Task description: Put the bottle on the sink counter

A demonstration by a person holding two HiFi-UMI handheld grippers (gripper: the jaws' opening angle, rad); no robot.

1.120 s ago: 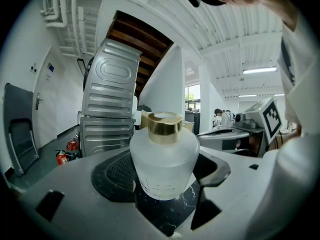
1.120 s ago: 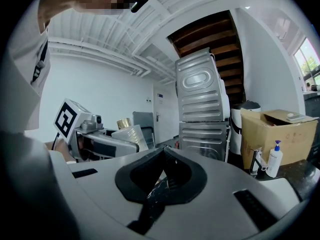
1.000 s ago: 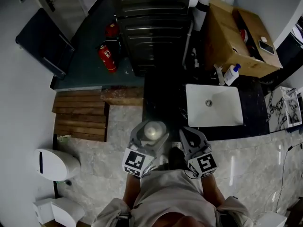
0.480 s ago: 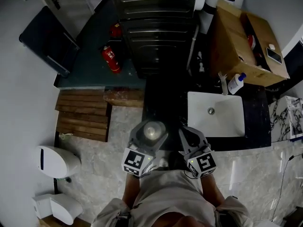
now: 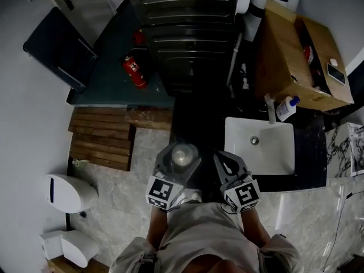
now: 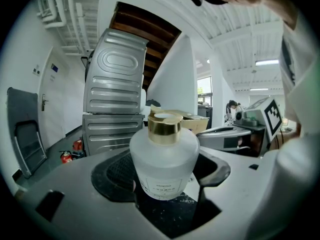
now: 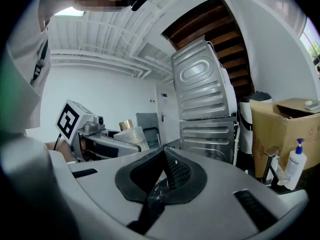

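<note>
A frosted white bottle [image 6: 164, 163] with a gold cap stands upright between the jaws of my left gripper [image 5: 180, 155], which is shut on it; from the head view its round top [image 5: 181, 156] shows. My right gripper [image 5: 226, 165] is held beside it, jaws pressed together on nothing [image 7: 164, 176]. The bottle [image 7: 131, 134] also shows at the left in the right gripper view. The dark sink counter [image 5: 306, 131] with its white basin [image 5: 260, 147] lies ahead and to the right of both grippers.
A white pump bottle [image 5: 287, 108] and a faucet [image 5: 269, 108] stand at the basin's back. A cardboard box [image 5: 298, 50] sits behind them. Stacked metal machines [image 5: 182, 33], a red extinguisher [image 5: 134, 71], wooden slats [image 5: 101, 139] and a toilet [image 5: 70, 193] are around.
The view has shifted slightly; the sink and box sit a little further right and lower in the frame. Both grippers hold the same pose, with the bottle still gripped.
</note>
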